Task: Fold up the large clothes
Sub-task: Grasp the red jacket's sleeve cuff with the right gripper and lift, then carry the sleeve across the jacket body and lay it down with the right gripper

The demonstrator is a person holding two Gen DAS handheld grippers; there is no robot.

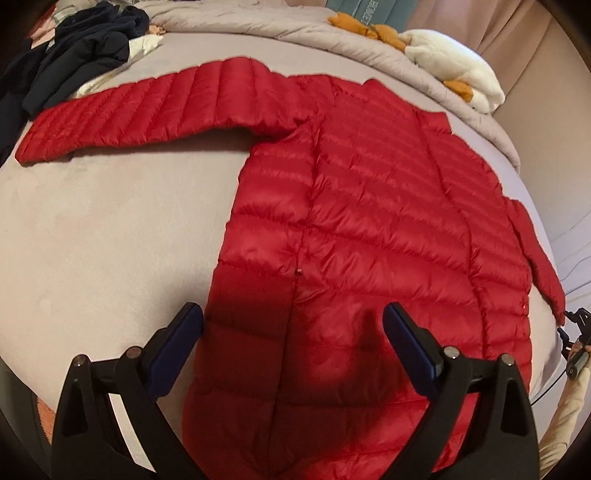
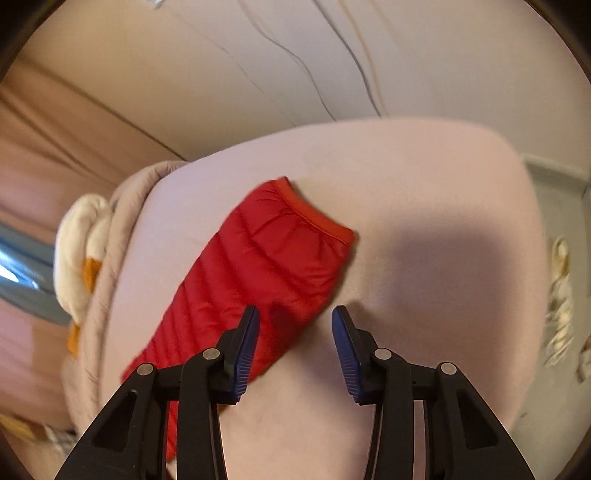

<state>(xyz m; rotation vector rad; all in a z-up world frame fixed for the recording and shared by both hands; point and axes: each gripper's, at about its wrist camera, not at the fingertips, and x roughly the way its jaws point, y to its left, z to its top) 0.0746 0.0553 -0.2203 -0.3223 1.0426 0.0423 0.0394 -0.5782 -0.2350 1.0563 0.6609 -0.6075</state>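
Note:
A red quilted puffer jacket [image 1: 369,206] lies flat on the bed, one sleeve [image 1: 129,110] stretched out to the left and the other sleeve [image 1: 543,258] running down its right side. My left gripper [image 1: 291,312] hovers over the jacket's lower part, jaws wide open with nothing between them. In the right wrist view the right sleeve and its cuff [image 2: 314,218] lie diagonally on the sheet. My right gripper [image 2: 295,312] is just above the sleeve's near edge, open, its pads not touching the cloth. The right gripper [image 1: 576,332] also shows small beside the cuff in the left wrist view.
A pile of dark navy clothes [image 1: 81,48] sits at the back left of the bed [image 1: 110,229]. A white and orange plush toy [image 1: 454,62] rests on the folded quilt [image 1: 258,22] at the back right. The bed's corner [image 2: 498,155] drops off beyond the cuff. A person's pale sleeve [image 1: 565,406] is at the right.

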